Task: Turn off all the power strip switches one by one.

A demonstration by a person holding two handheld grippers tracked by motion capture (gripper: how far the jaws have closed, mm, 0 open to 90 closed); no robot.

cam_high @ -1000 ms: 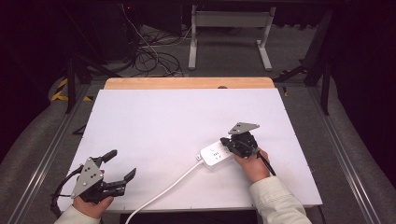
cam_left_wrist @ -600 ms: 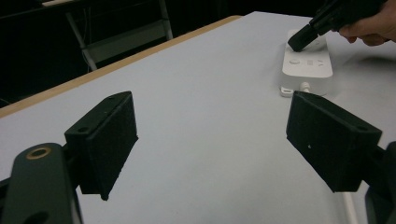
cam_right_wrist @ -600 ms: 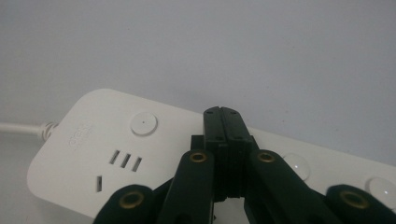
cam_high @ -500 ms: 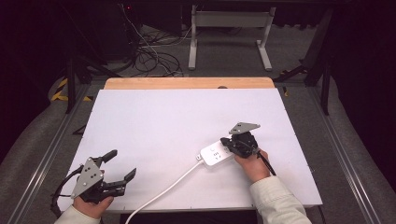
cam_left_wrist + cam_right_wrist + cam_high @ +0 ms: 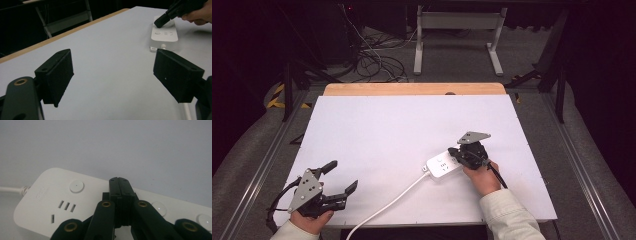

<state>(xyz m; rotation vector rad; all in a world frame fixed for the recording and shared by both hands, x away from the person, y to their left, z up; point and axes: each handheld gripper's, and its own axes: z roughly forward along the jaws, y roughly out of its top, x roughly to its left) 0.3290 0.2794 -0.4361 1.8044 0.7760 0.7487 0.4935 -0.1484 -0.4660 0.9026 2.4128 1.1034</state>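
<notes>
A white power strip (image 5: 443,165) is lying flat on the worktop (image 5: 377,130), right of centre, near the front edge. Its long axis is running diagonally: the cord end is pointing toward the front left, where the cord (image 5: 384,207) is trailing off the front edge, and the far end is sitting under the right gripper (image 5: 460,154).

The right gripper's fingers (image 5: 120,187) are pressed tight together with nothing between them, their tips resting on the strip's top face among the round buttons (image 5: 76,186), apparently pressing a switch.

The left gripper (image 5: 343,179) is waiting at the front left corner, well apart from the strip, its fingers (image 5: 56,75) standing wide and empty.

The strip is looking like rigid, smooth plastic, fairly light, so it is likely sliding easily on the worktop when pushed. Gripping across its narrow width, by the long side walls, seems the safest hold; the cord is flexible and will drag behind.
</notes>
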